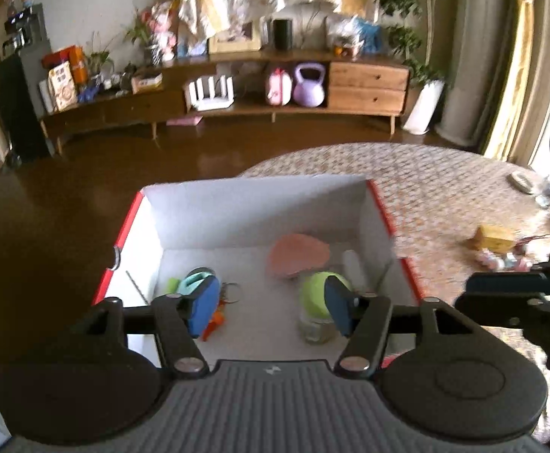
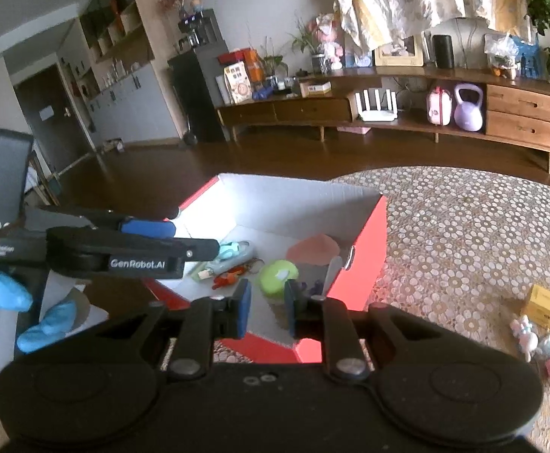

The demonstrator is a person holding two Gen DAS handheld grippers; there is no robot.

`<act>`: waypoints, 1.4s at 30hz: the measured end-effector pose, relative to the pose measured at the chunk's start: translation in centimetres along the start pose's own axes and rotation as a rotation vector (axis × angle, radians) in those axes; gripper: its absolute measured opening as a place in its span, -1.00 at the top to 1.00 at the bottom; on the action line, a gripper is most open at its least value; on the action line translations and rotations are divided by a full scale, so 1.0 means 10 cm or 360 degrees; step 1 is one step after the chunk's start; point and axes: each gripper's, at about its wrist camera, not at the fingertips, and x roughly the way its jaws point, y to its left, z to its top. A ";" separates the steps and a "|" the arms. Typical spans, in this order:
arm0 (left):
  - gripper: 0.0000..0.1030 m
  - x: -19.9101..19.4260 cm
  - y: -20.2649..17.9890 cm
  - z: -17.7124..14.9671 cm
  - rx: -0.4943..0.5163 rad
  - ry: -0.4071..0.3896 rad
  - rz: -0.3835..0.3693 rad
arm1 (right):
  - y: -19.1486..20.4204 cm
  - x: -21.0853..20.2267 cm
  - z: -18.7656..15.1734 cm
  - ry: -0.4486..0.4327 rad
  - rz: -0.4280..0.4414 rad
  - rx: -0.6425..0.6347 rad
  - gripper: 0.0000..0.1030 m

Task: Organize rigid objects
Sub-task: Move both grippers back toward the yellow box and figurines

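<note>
A red box with a white inside point(image 1: 260, 200) stands on the patterned table; it also shows in the right wrist view point(image 2: 362, 264). Inside lie a jar with a green lid point(image 1: 314, 294) point(image 2: 277, 270), a pink flat piece point(image 1: 297, 255) point(image 2: 312, 249), a teal object point(image 1: 195, 279) point(image 2: 233, 251) and a small orange item point(image 1: 214, 321) point(image 2: 227, 279). My left gripper point(image 1: 269, 307) is open and empty, hovering over the box's near side. My right gripper point(image 2: 265, 309) is open and empty, just above the box's near corner.
A yellow box point(image 2: 549, 305) point(image 1: 496, 236) and small pastel toys point(image 2: 539, 343) point(image 1: 503, 258) lie on the table to the right. A white disc point(image 1: 522, 181) sits far right. A long wooden sideboard point(image 2: 388, 113) lines the far wall.
</note>
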 end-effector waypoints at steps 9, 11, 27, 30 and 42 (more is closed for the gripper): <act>-0.33 -0.28 -0.46 -0.13 0.0038 -0.0086 -0.0091 | -0.07 -0.49 -0.21 -0.0130 -0.0129 0.0032 -0.91; -0.35 -0.33 -0.53 -0.13 0.0022 -0.0092 -0.0130 | -0.16 -0.60 -0.26 -0.0156 -0.0115 0.0061 -0.92; -0.76 -0.36 -1.40 -0.31 0.0042 -0.0173 -0.0449 | -0.65 -1.51 -0.81 -0.0482 -0.0371 0.0010 -0.99; -0.99 -0.32 -1.55 -0.32 0.0026 -0.0205 -0.0481 | -0.77 -1.53 -0.83 -0.0468 -0.0448 0.0012 -0.99; -0.99 0.26 -2.00 -0.20 0.0051 -0.0135 -0.0489 | -1.25 -1.51 -0.93 -0.0422 -0.0724 -0.0033 -0.99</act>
